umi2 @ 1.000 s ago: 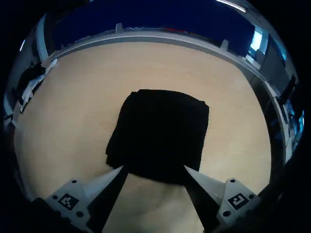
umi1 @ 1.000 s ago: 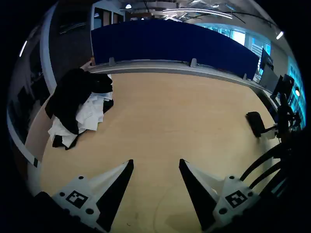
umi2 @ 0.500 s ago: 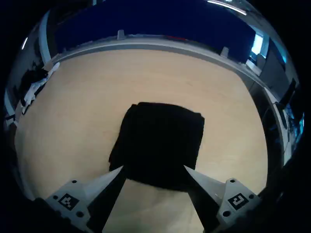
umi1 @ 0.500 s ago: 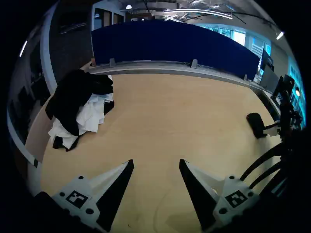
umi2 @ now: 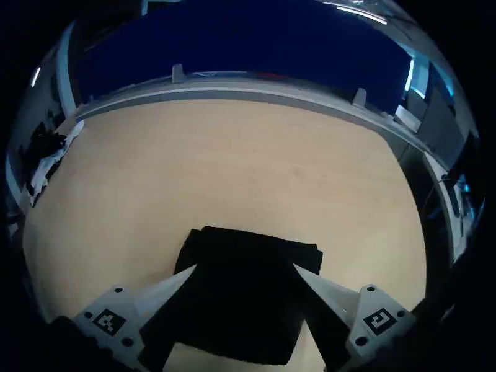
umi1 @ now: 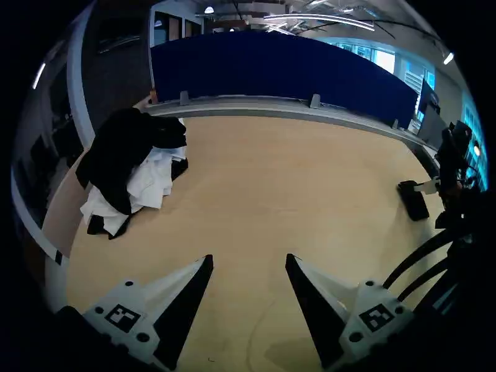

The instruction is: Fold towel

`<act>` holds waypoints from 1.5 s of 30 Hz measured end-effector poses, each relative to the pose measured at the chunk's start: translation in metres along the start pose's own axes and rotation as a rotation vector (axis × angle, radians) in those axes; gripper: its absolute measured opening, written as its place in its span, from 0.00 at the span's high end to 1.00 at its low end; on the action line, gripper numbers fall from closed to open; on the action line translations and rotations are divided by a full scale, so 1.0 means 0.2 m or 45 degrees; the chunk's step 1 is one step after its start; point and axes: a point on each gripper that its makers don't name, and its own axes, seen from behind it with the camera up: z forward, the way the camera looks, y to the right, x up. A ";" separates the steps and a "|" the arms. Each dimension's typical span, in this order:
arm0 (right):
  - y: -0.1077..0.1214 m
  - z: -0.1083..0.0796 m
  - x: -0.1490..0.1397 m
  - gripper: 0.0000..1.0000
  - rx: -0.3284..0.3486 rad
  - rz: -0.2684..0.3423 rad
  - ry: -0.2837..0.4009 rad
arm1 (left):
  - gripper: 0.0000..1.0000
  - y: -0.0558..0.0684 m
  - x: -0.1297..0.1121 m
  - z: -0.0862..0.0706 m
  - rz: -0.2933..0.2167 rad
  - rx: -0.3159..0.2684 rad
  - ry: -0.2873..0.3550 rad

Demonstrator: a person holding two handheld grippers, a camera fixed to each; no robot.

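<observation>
Towel [umi2: 239,304] now lies nearer, between fingers of right hand-held gripper [umi2: 245,268]

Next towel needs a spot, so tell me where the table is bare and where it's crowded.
In the left gripper view, bare table runs from the cloth pile at the left edge across to the folded black towel near the right edge, and back to the blue partition. Crowded: the pile's corner, and the towel's spot, where the right gripper hovers.

Left tongs [umi1: 248,256], fingers spread wide (tips well apart), right tongs [umi2: 245,268], fingers equally parted
</observation>
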 end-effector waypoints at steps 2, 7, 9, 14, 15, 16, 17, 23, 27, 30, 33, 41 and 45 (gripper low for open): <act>0.00 0.04 -0.02 0.00 0.000 0.000 -0.024 | 0.14 -0.01 0.00 0.00 -0.003 0.005 -0.001; 0.00 0.10 -0.04 0.00 0.005 -0.003 -0.051 | 0.14 -0.04 -0.01 0.00 -0.007 0.020 -0.004; 0.00 0.11 -0.04 0.00 0.008 -0.004 -0.049 | 0.14 -0.05 -0.01 0.00 -0.011 0.024 -0.005; 0.01 0.07 -0.03 0.00 0.009 -0.003 -0.040 | 0.14 -0.06 -0.01 0.00 -0.013 0.025 -0.006; 0.01 0.06 -0.02 0.00 0.008 -0.003 -0.034 | 0.14 -0.06 -0.01 0.00 -0.012 0.025 -0.004; 0.00 0.03 -0.01 0.00 0.010 -0.005 -0.019 | 0.14 -0.06 0.00 0.00 -0.012 0.024 -0.001; -0.01 0.01 0.00 0.00 0.010 -0.006 -0.006 | 0.14 -0.06 0.00 0.00 -0.012 0.023 0.001; -0.06 -0.19 0.06 0.00 0.023 -0.002 0.096 | 0.13 -0.07 0.03 0.00 -0.028 0.013 0.023; -0.12 -0.34 0.11 0.00 0.038 0.004 0.154 | 0.13 -0.07 0.06 -0.01 -0.039 -0.001 0.045; -0.16 -0.45 0.14 0.00 0.040 0.009 0.197 | 0.14 -0.08 0.08 -0.01 -0.037 -0.010 0.062; -0.20 -0.56 0.16 0.00 0.040 0.015 0.243 | 0.14 -0.08 0.10 -0.01 -0.028 -0.017 0.080; -0.31 -0.84 0.19 0.00 0.032 0.060 0.359 | 0.14 -0.08 0.16 -0.05 -0.031 -0.039 0.134; -0.33 -0.95 0.20 0.00 0.011 0.111 0.425 | 0.14 -0.10 0.20 -0.08 -0.030 -0.044 0.171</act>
